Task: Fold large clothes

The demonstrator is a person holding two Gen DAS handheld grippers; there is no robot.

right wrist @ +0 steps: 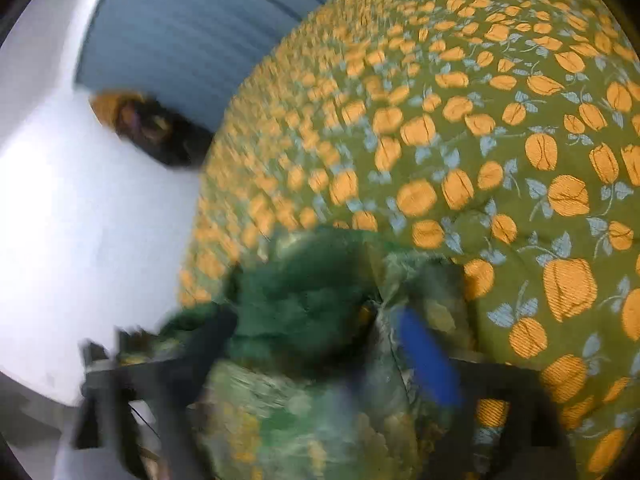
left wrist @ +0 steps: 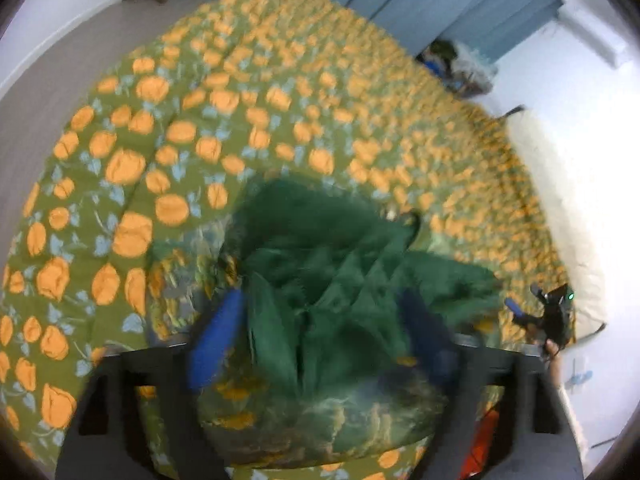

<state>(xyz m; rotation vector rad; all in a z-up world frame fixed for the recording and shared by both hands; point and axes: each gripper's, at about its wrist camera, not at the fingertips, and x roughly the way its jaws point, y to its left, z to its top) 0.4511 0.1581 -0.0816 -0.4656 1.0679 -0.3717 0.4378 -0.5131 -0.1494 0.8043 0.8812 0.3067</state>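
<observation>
The green garment (left wrist: 320, 300) is seen heaped on a bed covered by an orange-flowered bedspread (left wrist: 240, 92). It lies directly ahead of and beneath the left hand-held gripper (left wrist: 324, 340), bunched between its two blue fingers (left wrist: 218, 340). In the right wrist view the same cloth (right wrist: 300, 312) is found just ahead of the right hand-held gripper (right wrist: 320, 344), between one blue finger (right wrist: 428, 360) and a darker, blurred one.

Both pairs of jaws are seen spread wide. Cloth sits between the fingers of each, but no pad can be seen pressing on it, so neither is judged to have a grip. Both views are smeared by motion, and fine contact cannot be settled.

The fabric is judged to be thin, light and very soft: it collapses into deep creases and holds no shape of its own. A sheen is suggested, so some slipperiness should be expected. It is not fragile. A patterned, paler layer (left wrist: 320, 420) is seen nearest the left hand-held gripper, possibly a lining or border. Hold is best taken at a hem or corner, pinched through a doubled edge so that it does not slide out.

No long axis can be read from the heap. In its crumpled state no collar, sleeve or hem can be told apart, so which way it points cannot be told; it must first be spread out.
</observation>
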